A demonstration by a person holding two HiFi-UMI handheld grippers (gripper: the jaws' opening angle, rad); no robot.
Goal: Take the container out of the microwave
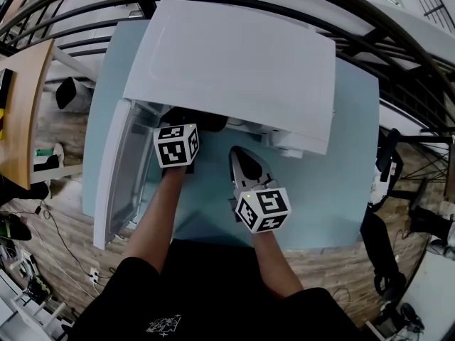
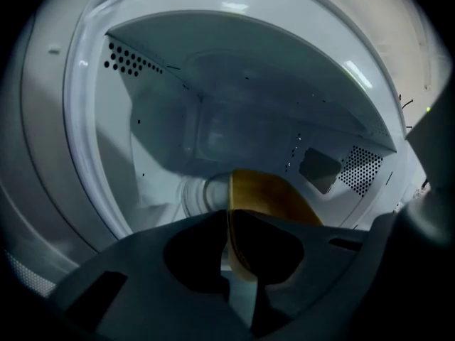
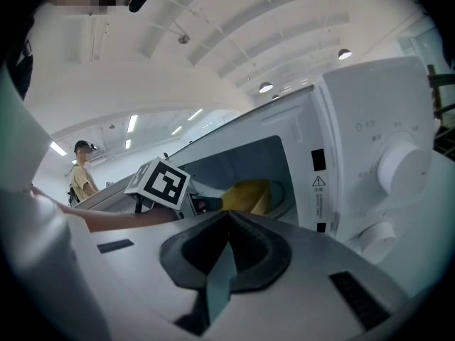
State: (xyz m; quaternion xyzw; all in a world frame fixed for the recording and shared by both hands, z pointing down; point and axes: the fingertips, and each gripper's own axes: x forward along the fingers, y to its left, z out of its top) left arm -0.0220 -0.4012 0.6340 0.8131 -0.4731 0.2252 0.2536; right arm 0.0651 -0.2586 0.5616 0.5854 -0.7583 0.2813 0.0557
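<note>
The person's left forearm runs straight forward from the body to the mouth of the microwave (image 1: 234,69), which stands on a pale blue table (image 1: 341,155) with its door (image 1: 117,169) swung open to the left. The left gripper (image 2: 229,226) reaches into the cavity, so from the head view only its marker cube shows at the opening. Its jaws are pressed together on the rim of the yellow container (image 2: 266,194), pinching the thin wall edge-on between them. From that pinched edge the yellow wall curves away to the right and deeper into the cavity. The container sits inside the microwave toward the front, just beside the white hub on the cavity floor. It looks round-walled with no clear long axis, and how far it is tipped cannot be told. The right forearm is drawn in closer to the body. The right gripper (image 3: 227,215) is held outside over the table, in front of the microwave, angled up toward the opening and the knobs (image 3: 402,165). Its jaws are together with nothing between them. In its view the yellow container shows in the cavity just past the left gripper's cube.
</note>
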